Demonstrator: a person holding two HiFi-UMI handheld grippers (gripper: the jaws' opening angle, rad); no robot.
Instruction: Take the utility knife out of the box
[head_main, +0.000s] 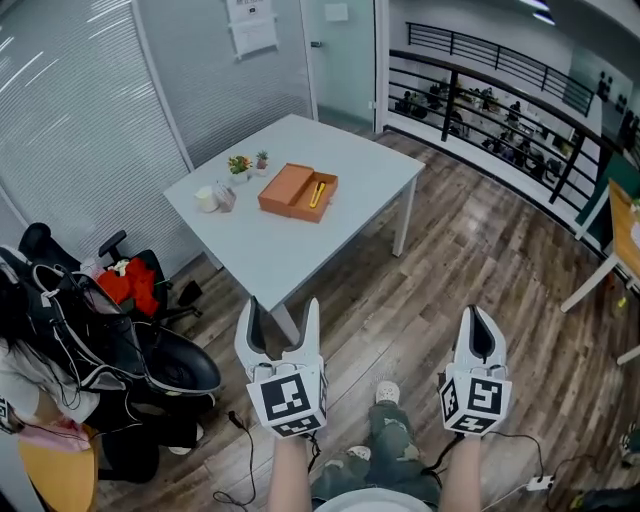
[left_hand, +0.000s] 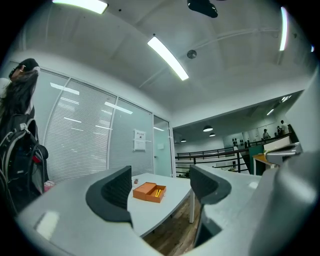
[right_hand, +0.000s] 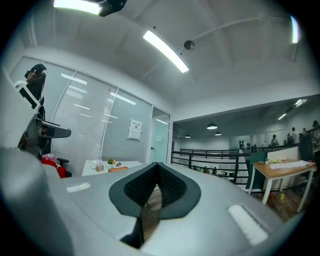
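Spread wide and empty at the left gripper, pressed together at the right gripper, both held low, pointing forward over the floor, well apart from the table with the yellow knife inside the open orange box

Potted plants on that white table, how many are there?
2. A larger potted plant and a smaller one right of it, side by side on the table, beyond the orange box.
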